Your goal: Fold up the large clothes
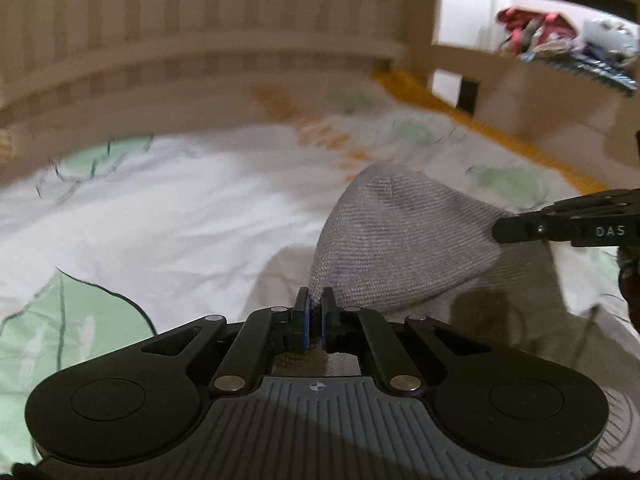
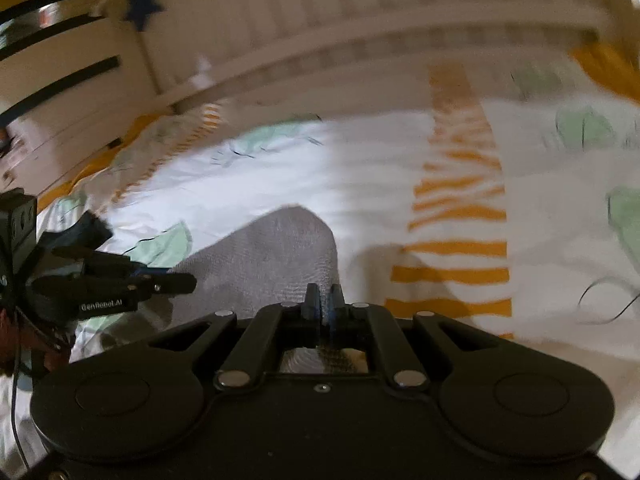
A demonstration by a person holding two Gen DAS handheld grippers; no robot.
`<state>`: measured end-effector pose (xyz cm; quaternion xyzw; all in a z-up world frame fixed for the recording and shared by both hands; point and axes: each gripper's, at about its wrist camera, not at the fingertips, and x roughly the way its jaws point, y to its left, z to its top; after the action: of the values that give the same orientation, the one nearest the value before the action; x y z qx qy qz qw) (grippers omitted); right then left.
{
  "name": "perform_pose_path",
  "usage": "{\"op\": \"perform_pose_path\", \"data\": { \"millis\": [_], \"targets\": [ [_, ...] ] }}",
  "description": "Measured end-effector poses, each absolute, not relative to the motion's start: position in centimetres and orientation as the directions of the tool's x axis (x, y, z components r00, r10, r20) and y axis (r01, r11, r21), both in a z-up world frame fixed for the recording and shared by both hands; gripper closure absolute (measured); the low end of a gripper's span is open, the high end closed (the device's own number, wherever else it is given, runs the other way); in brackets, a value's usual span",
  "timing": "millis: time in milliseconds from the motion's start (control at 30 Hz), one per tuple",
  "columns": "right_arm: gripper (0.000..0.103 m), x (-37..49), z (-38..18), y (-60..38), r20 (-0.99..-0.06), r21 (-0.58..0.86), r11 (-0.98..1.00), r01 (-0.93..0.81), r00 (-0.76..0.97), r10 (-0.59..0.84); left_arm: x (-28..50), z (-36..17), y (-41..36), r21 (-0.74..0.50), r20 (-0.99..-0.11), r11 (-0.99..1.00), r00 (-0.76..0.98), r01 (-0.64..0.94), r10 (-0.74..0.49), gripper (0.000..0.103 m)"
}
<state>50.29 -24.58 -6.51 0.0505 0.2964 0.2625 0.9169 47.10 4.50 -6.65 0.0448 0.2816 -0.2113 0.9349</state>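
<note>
Writing read: "DAS" on the side of the right gripper (image 1: pixel 500 232) as seen from left wrist cam; "GenRobot.AI" on the side of the left gripper (image 2: pixel 188 282) as seen from right wrist cam. No other text legible; both views motion-blurred.

Surface: a bed covered by a white sheet (image 1: pixel 180 216) w/ pale green leaf shapes outlined in dark line and orange striped bands (image 2: pixel 456 248). An orange-yellow edge is seen along the far side of the bedding. Behind it, a cream slatted headboard (image 1: pixel 200 32). In right cam, a dark blue star (image 2: pixel 144 6) is seen on the pale furniture at upper left, w/ black bars beside it. In left cam, upper right, an opening w/ a heap of mixed clothes (image 1: pixel 536 32), red among them, well apart from the bed.

Counts: 2 grippers, 1 grey knit garment (image 1: pixel 400 240), 1 star, 1 clothes heap.

Garment: lifted off the sheet, stretched between the 2 grippers, sagging/bulging in the middle.

Left gripper: jaws pressed together, an edge of grey knit pinched between the blue pads (image 1: pixel 307 320). Right gripper: jaws pressed together too, grey fabric pinched at its own tips (image 2: pixel 324 304). Part of a hand is seen behind the left gripper at the left edge of right cam.
</note>
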Motion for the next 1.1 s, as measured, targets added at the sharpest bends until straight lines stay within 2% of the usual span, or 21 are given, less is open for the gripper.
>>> {"op": "perform_pose_path", "data": {
  "millis": [133,300,633,833,867,900,933,967,1000,1033,1100],
  "targets": [
    [0.092,45.8,-5.1,-24.7,-0.475,0.183,0.834,-0.521,0.696,0.539,41.7,-5.7,5.6,-0.037,-0.479,0.887,0.771,0.461,-0.421,0.098],
    [0.092,39.8,-4.5,-24.9,-0.455,0.119,0.802,-0.585,0.686,0.568,34.7,-5.7,6.9,-0.003,-0.447,0.844,0.755,0.536,-0.481,0.098],
    [0.092,30.7,-8.3,-23.1,-0.626,-0.010,0.737,-0.676,0.579,0.522,27.2,-9.7,6.9,0.020,-0.622,0.753,0.598,0.657,-0.505,0.097],
    [0.090,29.2,-9.2,-23.1,-0.677,0.029,0.751,-0.660,0.540,0.500,26.5,-9.3,8.2,-0.058,-0.665,0.786,0.564,0.616,-0.491,0.096],
    [0.088,29.2,-8.8,-23.3,-0.673,0.044,0.764,-0.644,0.546,0.499,26.3,-8.9,8.5,-0.085,-0.660,0.803,0.571,0.590,-0.489,0.091],
    [0.086,29.1,-8.4,-23.5,-0.666,0.063,0.775,-0.628,0.552,0.501,26.6,-8.2,8.8,-0.129,-0.650,0.822,0.578,0.555,-0.493,0.078],
    [0.079,29.2,-7.9,-23.8,-0.654,0.092,0.787,-0.610,0.559,0.509,26.5,-7.9,9.1,-0.174,-0.639,0.832,0.582,0.527,-0.503,0.068],
    [0.064,29.2,-7.5,-24.1,-0.639,0.124,0.797,-0.591,0.567,0.520,26.8,-7.5,9.5,-0.232,-0.622,0.838,0.587,0.494,-0.518,0.048],
    [0.055,29.2,-7.1,-24.5,-0.621,0.162,0.808,-0.566,0.578,0.529,27.4,-7.1,9.8,-0.294,-0.602,0.839,0.593,0.459,-0.535,0.034],
    [0.043,29.3,-6.8,-24.8,-0.605,0.202,0.817,-0.540,0.588,0.537,27.7,-7.0,9.8,-0.336,-0.586,0.837,0.600,0.432,-0.545,0.033],
    [0.040,30.0,-6.7,-25.2,-0.583,0.285,0.830,-0.479,0.601,0.547,28.9,-6.8,9.9,-0.398,-0.561,0.841,0.629,0.366,-0.539,0.033]
  ]
}}
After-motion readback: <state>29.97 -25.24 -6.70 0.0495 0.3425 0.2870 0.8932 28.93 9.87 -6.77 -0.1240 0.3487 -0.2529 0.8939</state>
